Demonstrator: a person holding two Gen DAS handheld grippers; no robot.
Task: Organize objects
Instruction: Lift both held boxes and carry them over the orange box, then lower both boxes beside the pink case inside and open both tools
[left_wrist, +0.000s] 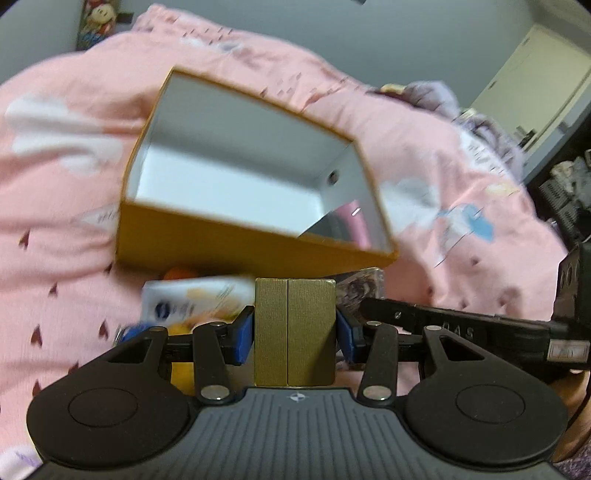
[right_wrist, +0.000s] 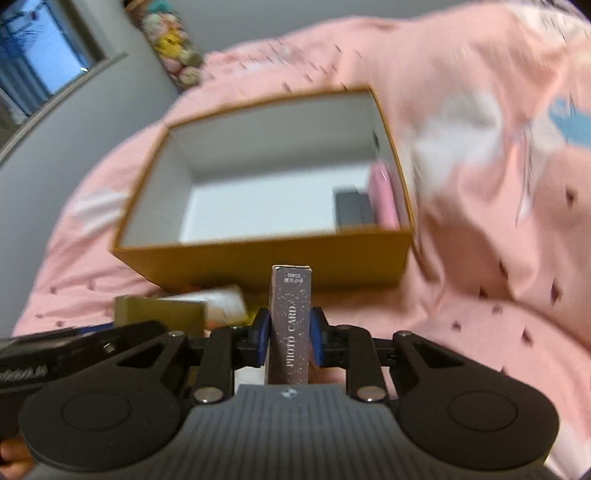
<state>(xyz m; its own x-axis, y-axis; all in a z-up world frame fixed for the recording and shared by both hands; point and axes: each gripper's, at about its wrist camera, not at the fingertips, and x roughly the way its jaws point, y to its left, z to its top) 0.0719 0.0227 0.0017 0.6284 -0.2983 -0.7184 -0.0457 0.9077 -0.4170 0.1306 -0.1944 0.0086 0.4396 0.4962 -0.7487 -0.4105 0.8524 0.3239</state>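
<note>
Orange storage box (right_wrist: 258, 254) sat open on the pink duvet (right_wrist: 498, 258) as the left gripper (left_wrist: 294, 334) clamped a gold box (left_wrist: 294, 332) and the right gripper (right_wrist: 290, 338) pinched a photo card box (right_wrist: 290, 325) before its near wall.

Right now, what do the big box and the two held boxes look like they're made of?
Big box: rigid cardboard, matte mustard outside, white paper lining, crisp thin walls.
Gold box in the left gripper: probably card wrapped in fine-ribbed metallic gold paper, with a centre seam.
Photo card box in the right gripper: thin printed card, mauve, speckled, matte-looking.
</note>
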